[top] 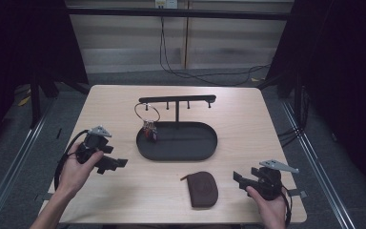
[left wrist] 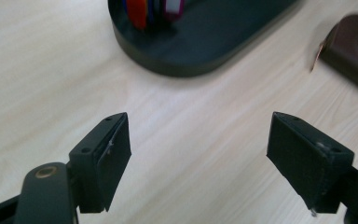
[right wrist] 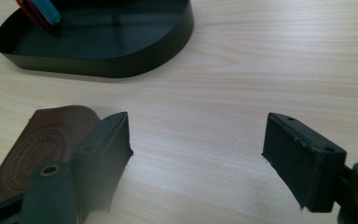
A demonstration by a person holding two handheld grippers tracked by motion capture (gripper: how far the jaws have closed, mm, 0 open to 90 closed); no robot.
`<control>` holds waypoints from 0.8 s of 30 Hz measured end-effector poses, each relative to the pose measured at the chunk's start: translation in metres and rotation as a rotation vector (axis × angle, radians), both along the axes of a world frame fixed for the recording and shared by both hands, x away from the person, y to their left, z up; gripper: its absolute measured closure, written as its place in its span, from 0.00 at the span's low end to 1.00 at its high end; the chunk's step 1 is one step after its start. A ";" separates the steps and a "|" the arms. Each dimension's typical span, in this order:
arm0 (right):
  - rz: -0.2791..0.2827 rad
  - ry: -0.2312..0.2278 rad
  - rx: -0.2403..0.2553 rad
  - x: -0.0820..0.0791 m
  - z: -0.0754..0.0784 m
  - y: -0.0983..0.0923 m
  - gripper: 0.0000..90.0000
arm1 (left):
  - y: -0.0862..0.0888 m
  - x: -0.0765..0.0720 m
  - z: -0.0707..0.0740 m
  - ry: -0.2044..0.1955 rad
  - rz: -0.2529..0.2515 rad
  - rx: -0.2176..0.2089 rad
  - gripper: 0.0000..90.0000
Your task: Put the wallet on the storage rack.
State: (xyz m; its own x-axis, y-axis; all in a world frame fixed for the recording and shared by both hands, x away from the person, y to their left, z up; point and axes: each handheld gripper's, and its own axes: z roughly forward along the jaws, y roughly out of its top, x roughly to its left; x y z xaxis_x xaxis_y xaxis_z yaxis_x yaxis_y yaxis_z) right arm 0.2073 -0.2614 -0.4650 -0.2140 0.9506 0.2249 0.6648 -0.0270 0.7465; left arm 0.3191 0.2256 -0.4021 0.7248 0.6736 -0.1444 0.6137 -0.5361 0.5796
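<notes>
Brown leather pouch (top: 203,189) flat on table (top: 124,200), between both grippers. Left gripper (top: 116,163) and right gripper (top: 238,178) fingers apart, empty. Risk: sliding pouch instead of pinching.

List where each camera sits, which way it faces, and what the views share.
High view: above the near table edge, looking forward and down at the black tray; both forearms, left gripper and right gripper show.
Left gripper view: low over the table, facing the tray; its open jaws show.
Right gripper view: low, facing the tray; open jaws.
Shared: tray, brown pouch and colourful key tags.
</notes>
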 end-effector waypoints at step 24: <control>0.278 0.178 0.011 0.025 0.021 0.048 0.20 | 0.016 -0.086 -0.053 -0.032 -0.012 -0.105 0.22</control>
State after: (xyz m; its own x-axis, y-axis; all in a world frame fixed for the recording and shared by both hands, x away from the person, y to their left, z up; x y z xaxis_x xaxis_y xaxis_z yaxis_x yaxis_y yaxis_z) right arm 0.2321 -0.2136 -0.4440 -0.4214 0.8585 0.2923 0.7681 0.1665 0.6184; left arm 0.2335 0.2416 -0.4547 0.7378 0.6476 -0.1904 0.5883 -0.4786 0.6518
